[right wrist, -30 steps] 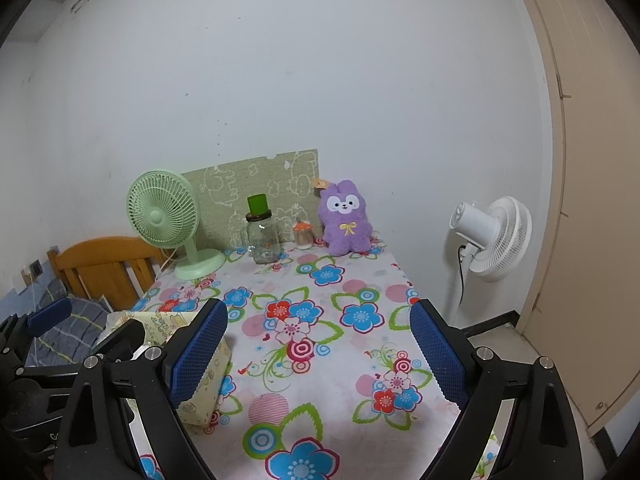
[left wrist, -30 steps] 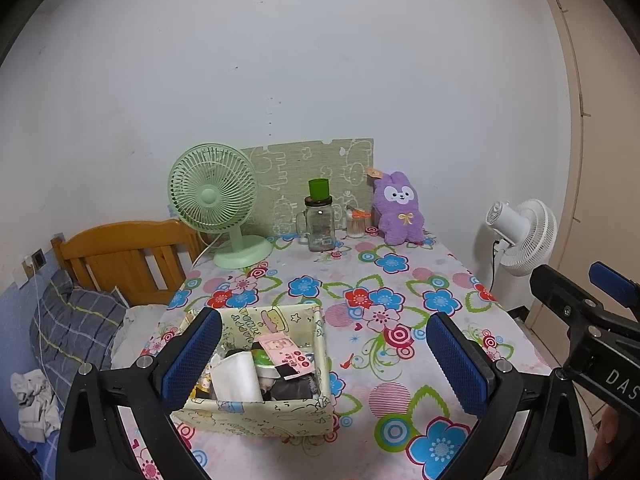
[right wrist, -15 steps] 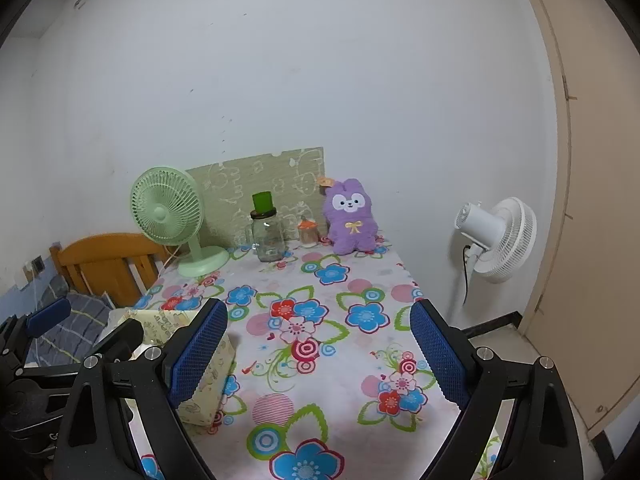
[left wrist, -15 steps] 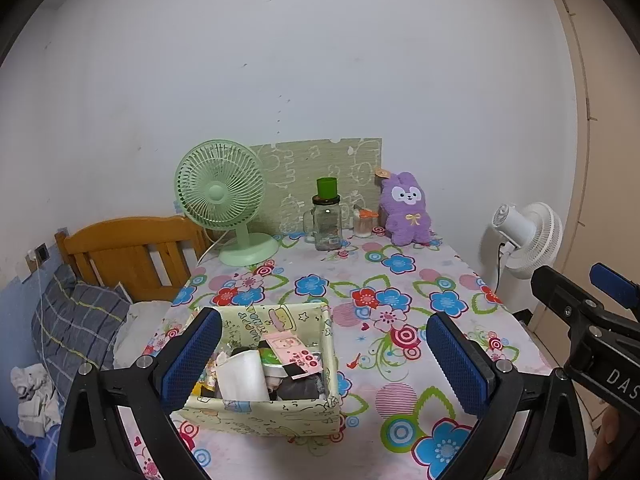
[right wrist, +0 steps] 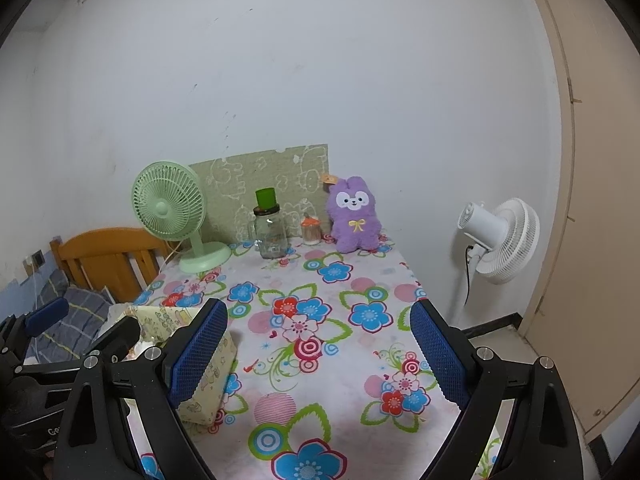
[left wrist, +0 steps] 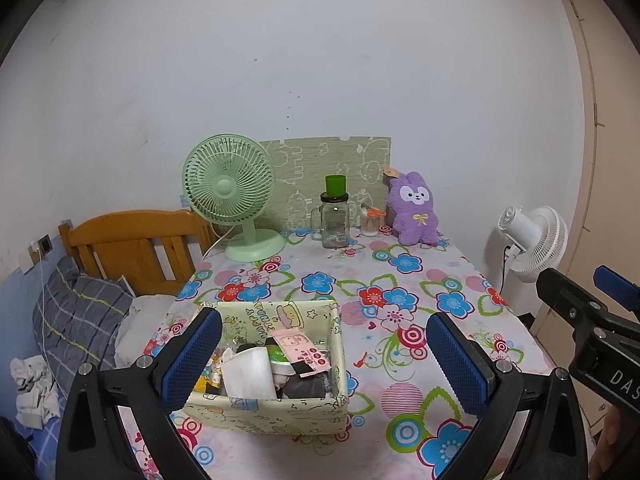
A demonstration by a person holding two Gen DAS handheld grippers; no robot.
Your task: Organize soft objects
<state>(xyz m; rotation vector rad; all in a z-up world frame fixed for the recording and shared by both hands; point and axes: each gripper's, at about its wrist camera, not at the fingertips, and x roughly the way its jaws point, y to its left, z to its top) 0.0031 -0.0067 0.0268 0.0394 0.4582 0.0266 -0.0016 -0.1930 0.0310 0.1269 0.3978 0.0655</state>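
I hold left gripper (left wrist: 324,360) spread wide, empty, lower frame over fabric storage box (left wrist: 272,404). Right gripper (right wrist: 318,356) likewise spread, empty, above floral tablecloth (right wrist: 320,280). Purple plush bunny (right wrist: 354,214) upright centre frame, beside green desk fan (right wrist: 172,212).

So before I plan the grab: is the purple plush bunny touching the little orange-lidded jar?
Apart. The right wrist view shows flowered tablecloth between the purple plush bunny and the orange-lidded jar.
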